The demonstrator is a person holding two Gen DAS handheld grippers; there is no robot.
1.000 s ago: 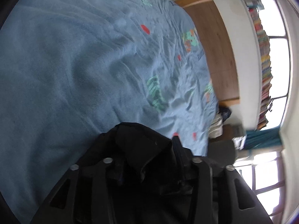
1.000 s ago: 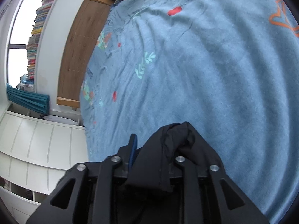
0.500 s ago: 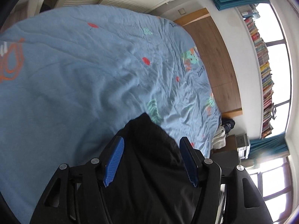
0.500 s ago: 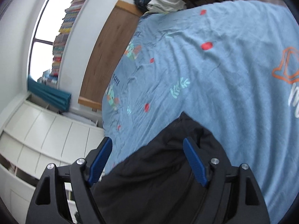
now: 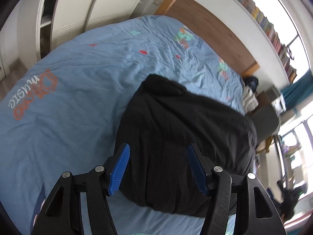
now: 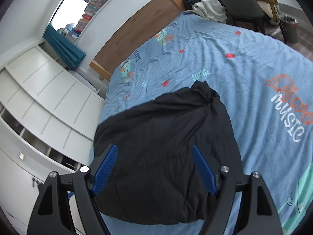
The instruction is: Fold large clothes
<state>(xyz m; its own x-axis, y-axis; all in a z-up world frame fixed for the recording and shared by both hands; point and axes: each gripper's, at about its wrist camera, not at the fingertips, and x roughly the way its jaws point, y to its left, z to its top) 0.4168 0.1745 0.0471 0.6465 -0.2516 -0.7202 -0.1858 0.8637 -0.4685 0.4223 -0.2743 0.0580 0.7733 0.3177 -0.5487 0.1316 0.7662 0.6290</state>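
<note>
Black garment [image 6: 166,156] beside bedspread [image 6: 254,62] print "MUSIC" [image 6: 289,121]

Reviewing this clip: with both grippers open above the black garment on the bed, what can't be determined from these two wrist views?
- Black garment: its near edge lies behind the left gripper; in the right wrist view, behind the right gripper. Type and fold count unreadable in the dark fabric.
- Bedspread: cut off by the frame.
- Bedside pile: too small to identify.
</note>
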